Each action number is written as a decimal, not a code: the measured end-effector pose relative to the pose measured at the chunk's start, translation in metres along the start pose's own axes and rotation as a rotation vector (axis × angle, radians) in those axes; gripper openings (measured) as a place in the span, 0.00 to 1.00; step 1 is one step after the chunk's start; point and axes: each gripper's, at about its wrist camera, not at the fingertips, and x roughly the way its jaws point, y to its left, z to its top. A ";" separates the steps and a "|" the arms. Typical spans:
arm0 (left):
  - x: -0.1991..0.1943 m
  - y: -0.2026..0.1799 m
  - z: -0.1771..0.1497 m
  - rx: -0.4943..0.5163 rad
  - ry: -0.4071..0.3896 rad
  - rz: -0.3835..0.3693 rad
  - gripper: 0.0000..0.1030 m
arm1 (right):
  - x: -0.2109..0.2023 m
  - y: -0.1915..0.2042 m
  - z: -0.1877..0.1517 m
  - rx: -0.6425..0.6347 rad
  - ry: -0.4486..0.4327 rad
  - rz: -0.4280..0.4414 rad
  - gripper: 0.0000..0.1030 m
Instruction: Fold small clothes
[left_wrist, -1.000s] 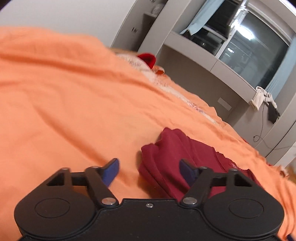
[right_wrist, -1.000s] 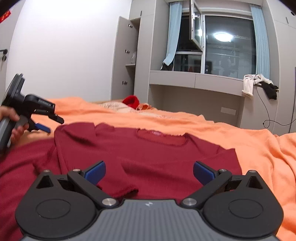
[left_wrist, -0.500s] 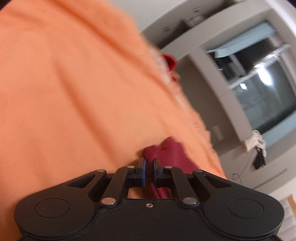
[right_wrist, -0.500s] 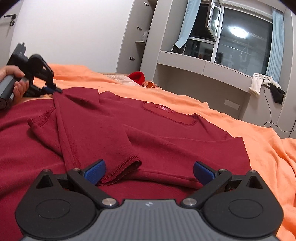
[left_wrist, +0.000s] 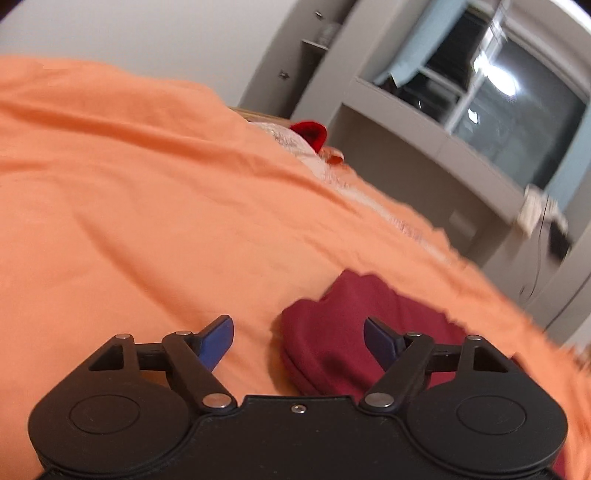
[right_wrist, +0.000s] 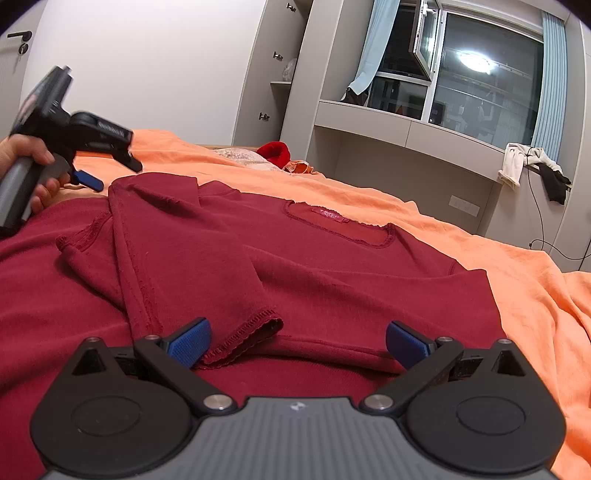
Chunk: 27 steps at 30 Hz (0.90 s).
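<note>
Across the middle of the right wrist view lies the dark red top (right_wrist: 332, 266), spread flat on the orange bedsheet (right_wrist: 517, 280) with its neckline and pink label toward the upper centre of the frame. One sleeve (right_wrist: 192, 266) is folded in over the body, its hemmed cuff ending at lower centre just ahead of the right gripper (right_wrist: 297, 341). That gripper's jaws stand wide apart above the cloth, nothing pinched between them — the blue pads sit either side of the cuff without pressing it.

At the upper left of the same view a hand (right_wrist: 26, 162) wraps the grey handle of the left gripper (right_wrist: 107, 173), which tilts down toward the shoulder corner of the top; it is blurred, and only one blue pad shows clearly. From the left wrist view its jaws (left_wrist: 299, 339) are opening, the folded edge of the top (left_wrist: 332, 332) lying between and beyond them, the pads clear of it.

Much of that view is smeared. The top's lower left runs off the frame in the right wrist view — its hem is cut off.
</note>
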 end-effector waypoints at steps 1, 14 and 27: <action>0.006 -0.001 0.001 0.012 0.016 0.014 0.77 | 0.000 0.000 0.000 0.000 0.000 0.000 1.00; 0.026 0.026 0.013 -0.106 0.045 0.108 0.70 | 0.001 -0.006 -0.003 0.013 0.007 0.020 1.00; 0.005 0.021 0.014 -0.108 0.030 0.066 0.89 | -0.014 -0.011 -0.007 0.026 0.042 0.026 1.00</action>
